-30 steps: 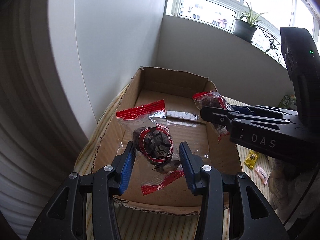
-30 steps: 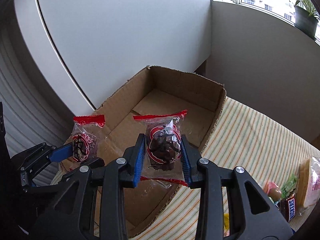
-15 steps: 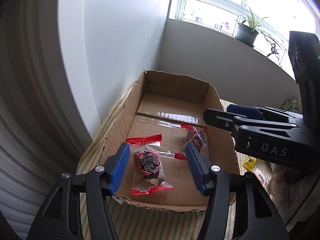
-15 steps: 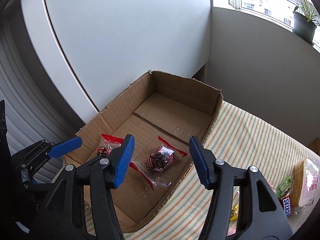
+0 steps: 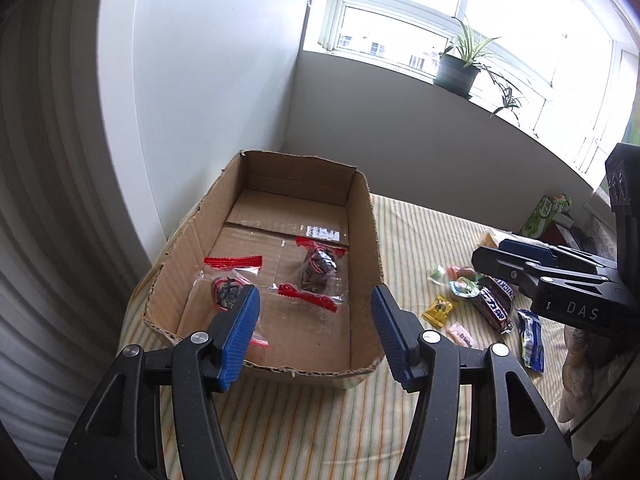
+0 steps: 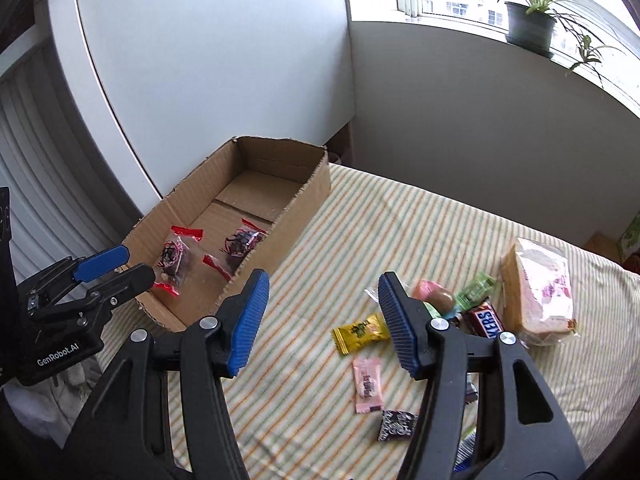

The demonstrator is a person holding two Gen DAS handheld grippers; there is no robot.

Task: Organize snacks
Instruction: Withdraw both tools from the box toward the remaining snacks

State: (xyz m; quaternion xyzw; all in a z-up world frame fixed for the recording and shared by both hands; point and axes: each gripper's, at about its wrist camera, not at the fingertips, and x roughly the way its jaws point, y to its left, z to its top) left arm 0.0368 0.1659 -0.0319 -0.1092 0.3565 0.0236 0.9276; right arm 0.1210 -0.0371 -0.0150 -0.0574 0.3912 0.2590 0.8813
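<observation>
Standing wide with nothing between them, the blue fingers of the left gripper frame the near end of the cardboard box. Just past the left finger lies one red-edged snack packet; a second packet lies a little farther in, between the fingers. The right gripper is spread wide and empty too, over the striped cloth. By its right finger sit a yellow candy, a pink candy and a chocolate bar; the wrapped sandwich lies farther right.

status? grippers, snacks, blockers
Left gripper and right gripper open, empty. Two red-sealed clear snack packets lying in brown cardboard box. Loose wrapped candies on striped cloth, unobstructed.
</observation>
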